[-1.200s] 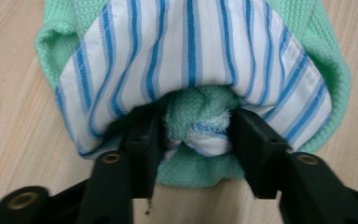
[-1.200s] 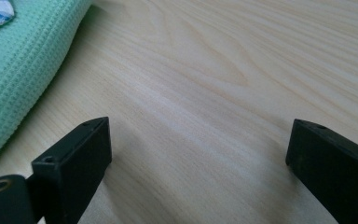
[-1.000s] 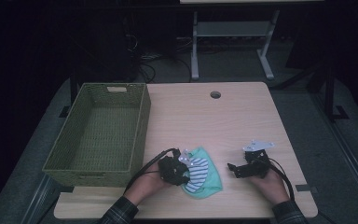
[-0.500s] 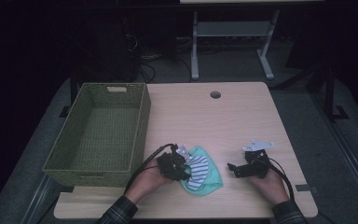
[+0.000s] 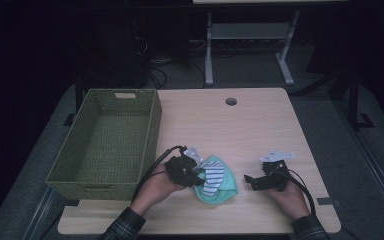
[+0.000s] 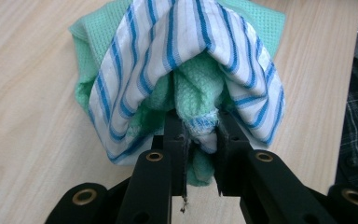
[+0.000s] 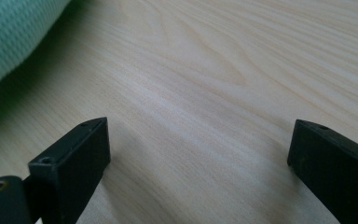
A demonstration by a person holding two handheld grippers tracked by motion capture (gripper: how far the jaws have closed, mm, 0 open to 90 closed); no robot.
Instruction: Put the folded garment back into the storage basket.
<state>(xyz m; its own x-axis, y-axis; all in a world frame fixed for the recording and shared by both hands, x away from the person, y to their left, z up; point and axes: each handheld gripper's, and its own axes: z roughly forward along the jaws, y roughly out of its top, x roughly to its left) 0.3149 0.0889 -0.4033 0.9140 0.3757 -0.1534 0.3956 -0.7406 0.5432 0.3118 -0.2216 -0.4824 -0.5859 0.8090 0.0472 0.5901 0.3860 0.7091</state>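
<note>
The cloth bundle (image 5: 214, 180) lies on the table (image 5: 240, 125), between the two grippers. The left gripper (image 5: 196, 172) is at its left side, touching it. The right gripper (image 5: 250, 180) sits apart on its right. The basket (image 5: 107, 140) stands left of the left gripper. A round hole (image 5: 231, 101) lies far beyond both grippers.

Dim room — grey floor (image 5: 360, 165), desk frame (image 5: 247, 45)
</note>
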